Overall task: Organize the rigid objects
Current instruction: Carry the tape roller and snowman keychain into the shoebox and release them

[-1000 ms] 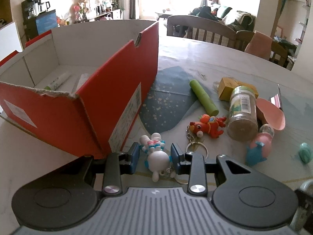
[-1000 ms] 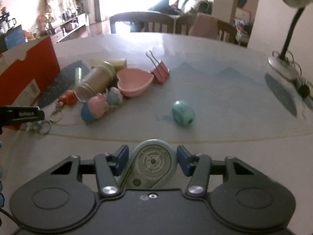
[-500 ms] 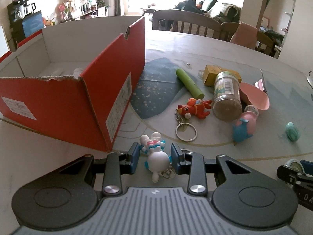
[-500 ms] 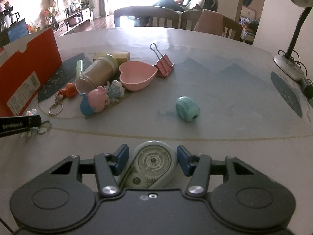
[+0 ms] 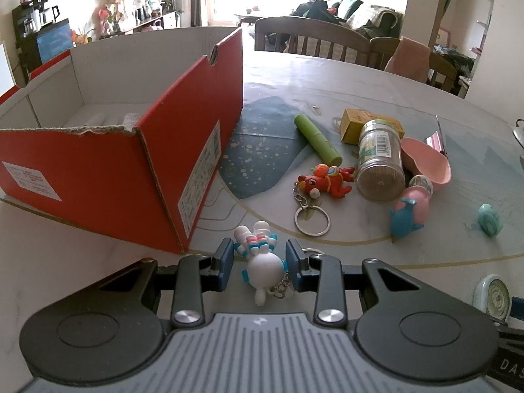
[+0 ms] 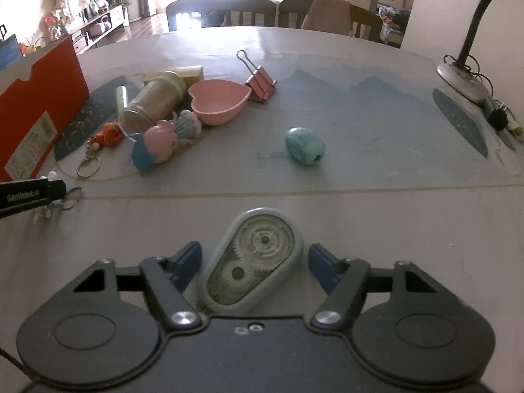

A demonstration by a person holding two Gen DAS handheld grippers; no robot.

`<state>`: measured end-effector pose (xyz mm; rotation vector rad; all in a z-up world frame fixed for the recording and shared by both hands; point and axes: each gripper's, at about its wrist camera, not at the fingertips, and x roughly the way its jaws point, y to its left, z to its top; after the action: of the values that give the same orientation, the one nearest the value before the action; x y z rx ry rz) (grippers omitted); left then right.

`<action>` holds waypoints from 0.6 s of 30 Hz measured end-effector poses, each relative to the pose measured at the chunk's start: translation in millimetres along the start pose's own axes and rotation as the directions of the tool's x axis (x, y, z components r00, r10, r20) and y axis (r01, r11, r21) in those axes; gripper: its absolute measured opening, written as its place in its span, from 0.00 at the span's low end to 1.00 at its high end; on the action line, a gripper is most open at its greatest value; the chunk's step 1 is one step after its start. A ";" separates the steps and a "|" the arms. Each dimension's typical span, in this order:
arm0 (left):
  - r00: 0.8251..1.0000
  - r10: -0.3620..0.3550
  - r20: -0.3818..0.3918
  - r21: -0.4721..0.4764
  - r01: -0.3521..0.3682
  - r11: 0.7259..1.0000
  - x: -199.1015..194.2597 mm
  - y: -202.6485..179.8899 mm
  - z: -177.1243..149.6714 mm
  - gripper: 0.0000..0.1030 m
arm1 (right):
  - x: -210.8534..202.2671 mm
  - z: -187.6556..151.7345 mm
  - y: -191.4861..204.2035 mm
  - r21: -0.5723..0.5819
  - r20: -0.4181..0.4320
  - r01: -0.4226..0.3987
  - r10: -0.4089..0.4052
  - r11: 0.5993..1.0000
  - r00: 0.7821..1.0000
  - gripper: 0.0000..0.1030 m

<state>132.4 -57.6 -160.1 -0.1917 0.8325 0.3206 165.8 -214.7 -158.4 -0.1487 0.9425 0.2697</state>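
Note:
My left gripper [image 5: 260,260] is shut on a white rabbit keychain figure [image 5: 263,267], held just off the near corner of the red cardboard box [image 5: 98,170]. The box stands open-topped, with a few pale items inside. A grey-blue correction tape [image 6: 258,255] lies flat on the table between the fingers of my right gripper [image 6: 253,262]. Those jaws are opening, and both blue pads [image 6: 190,260] stand clear of the tape. The same tape [image 5: 494,298] shows at the right edge of the left wrist view.
Right of the box lie a green tube [image 5: 316,137], a red horse keychain [image 5: 327,180], a jar [image 5: 380,160], a yellow box [image 5: 353,121], a pink heart bowl [image 6: 219,100], a whale toy [image 6: 154,145], a teal sharpener [image 6: 304,145] and a pink binder clip [image 6: 260,82]. A lamp base [image 6: 463,82] stands far right.
The right jaws have spread apart and let go of the correction tape, which now lies farther out between them. The left gripper has drawn back slightly, still holding the rabbit figure.

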 end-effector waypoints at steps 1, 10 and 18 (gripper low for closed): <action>1.000 0.000 0.000 0.000 0.000 1.000 -0.1 0.0 0.0 0.33 | 0.0 0.0 0.5 -0.004 0.003 -0.001 0.001 1.000 1.000 0.60; 0.999 -0.046 0.012 -0.010 0.046 0.999 -17.8 1.4 10.7 0.33 | -23.9 16.4 -0.3 -0.070 0.092 -0.062 0.068 0.996 0.993 0.58; 0.992 -0.123 0.035 -0.004 0.123 0.992 -49.5 4.2 33.0 0.33 | -52.7 37.0 11.2 -0.127 0.151 -0.115 0.133 0.985 0.980 0.58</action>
<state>122.6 -54.1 -101.4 -0.2416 0.7819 0.2105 161.9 -203.6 -94.1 -0.1743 0.7788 0.4468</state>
